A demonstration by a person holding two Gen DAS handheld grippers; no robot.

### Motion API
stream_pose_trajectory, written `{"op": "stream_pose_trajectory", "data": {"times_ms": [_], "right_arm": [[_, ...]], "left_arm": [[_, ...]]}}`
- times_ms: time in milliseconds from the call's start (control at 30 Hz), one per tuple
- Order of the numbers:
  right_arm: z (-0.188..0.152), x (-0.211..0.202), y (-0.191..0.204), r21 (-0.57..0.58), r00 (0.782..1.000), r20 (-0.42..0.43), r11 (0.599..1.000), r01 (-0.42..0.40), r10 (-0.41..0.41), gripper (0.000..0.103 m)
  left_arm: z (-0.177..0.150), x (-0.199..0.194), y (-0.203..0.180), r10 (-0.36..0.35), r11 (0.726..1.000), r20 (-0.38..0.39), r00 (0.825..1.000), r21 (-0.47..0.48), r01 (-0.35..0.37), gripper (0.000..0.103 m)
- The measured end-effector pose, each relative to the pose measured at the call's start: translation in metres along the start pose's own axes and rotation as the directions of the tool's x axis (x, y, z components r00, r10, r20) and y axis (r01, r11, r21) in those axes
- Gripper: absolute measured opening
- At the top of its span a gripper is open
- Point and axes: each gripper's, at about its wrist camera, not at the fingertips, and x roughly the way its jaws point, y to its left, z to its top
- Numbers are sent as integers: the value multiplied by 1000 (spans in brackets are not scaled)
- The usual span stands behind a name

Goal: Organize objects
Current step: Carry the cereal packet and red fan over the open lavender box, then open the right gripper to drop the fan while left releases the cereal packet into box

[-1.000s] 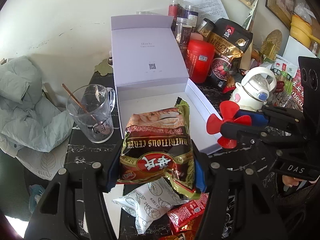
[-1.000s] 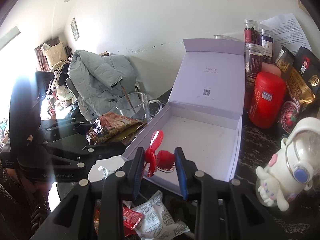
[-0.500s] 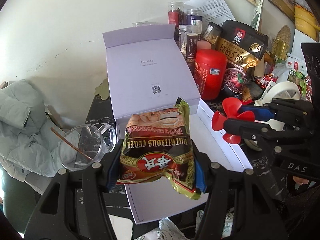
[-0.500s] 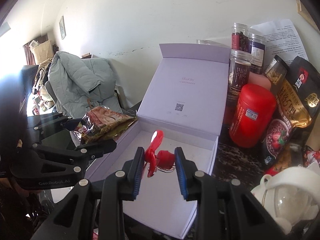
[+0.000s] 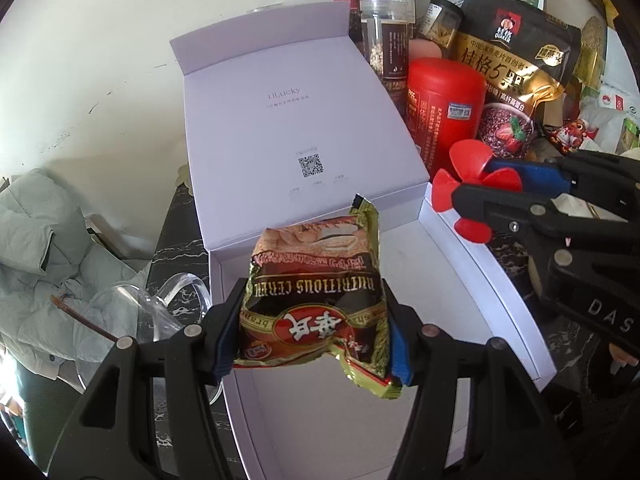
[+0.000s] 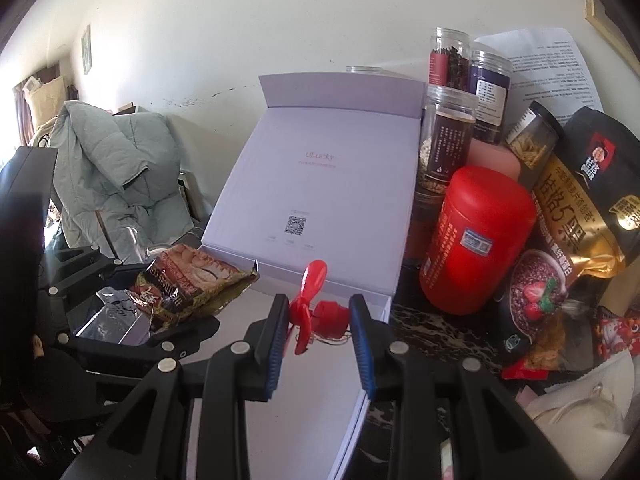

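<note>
Item, cereal packet (image 5: pixel 314 300): a crinkled gold and red snack packet, held above the open tray of the lilac box (image 5: pixel 356 420), print upside down to the left wrist camera. Probably poised there so it can be let down into the tray.
Item, red fan (image 6: pixel 316 308): a small plastic propeller with hub, carried over the right side of the same tray, near its rim; likely bound for the box too.
Tool, left gripper (image 5: pixel 314 344): jaws set fairly wide, closed against both side edges of the cereal packet, which bulges between the blue pads.
Tool, right gripper (image 6: pixel 320 332): jaws narrow, pressing on the red fan from both sides; whether the left pad meets blade or hub is hard to tell.
Container, lilac box: lid propped upright against the wall, tray floor bare where visible.
Surroundings: red canister (image 6: pixel 476 240) and oat bag (image 6: pixel 584 204) stand just beside the box; glass mug (image 5: pixel 152 308) at its left.
Stage, judged: both items over the box, neither released.
</note>
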Motion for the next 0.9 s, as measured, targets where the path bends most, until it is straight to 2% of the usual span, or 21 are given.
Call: {"op": "stream_pose_trajectory", "data": {"times_ms": [233, 467, 700, 900], "right_arm": [[3, 26, -4, -13, 998, -51, 999, 48, -49, 31], [-7, 49, -6, -12, 993, -110, 999, 38, -39, 31], [-9, 54, -9, 9, 992, -129, 1000, 10, -9, 31], [-12, 59, -9, 10, 990, -143, 1000, 3, -1, 31]], "left_arm": [[4, 31, 0, 23, 1000, -54, 998, -4, -23, 59], [8, 52, 4, 37, 999, -91, 995, -5, -38, 59], [7, 64, 8, 18, 999, -133, 991, -27, -22, 59], [5, 65, 11, -21, 998, -136, 991, -53, 14, 59]]}}
